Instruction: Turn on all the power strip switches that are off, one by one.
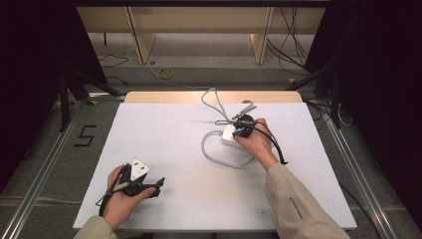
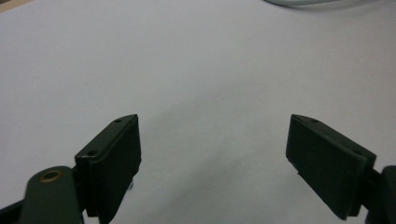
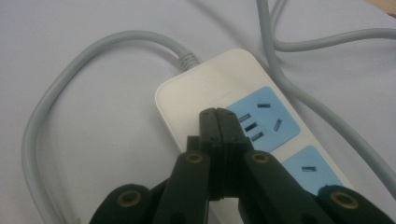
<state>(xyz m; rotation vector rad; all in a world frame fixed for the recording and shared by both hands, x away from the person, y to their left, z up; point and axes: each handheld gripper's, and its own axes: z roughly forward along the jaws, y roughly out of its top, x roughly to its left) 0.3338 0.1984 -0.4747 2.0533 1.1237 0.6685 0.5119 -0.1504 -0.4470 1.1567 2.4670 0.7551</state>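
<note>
A white power strip with blue socket faces lies on the white table, its grey cable looping around it. My right gripper is shut with nothing between its jaws, its tips over the strip beside the first socket; whether they touch it I cannot tell. From above, the right gripper sits over the strip right of the table's middle. My left gripper stands open over bare table, and the high view has it near the front left edge, lying low.
The grey cable runs off toward the table's far edge, and a plug end lies just beyond the strip. Metal rails flank the table. Shelving legs and loose wires stand on the floor beyond.
</note>
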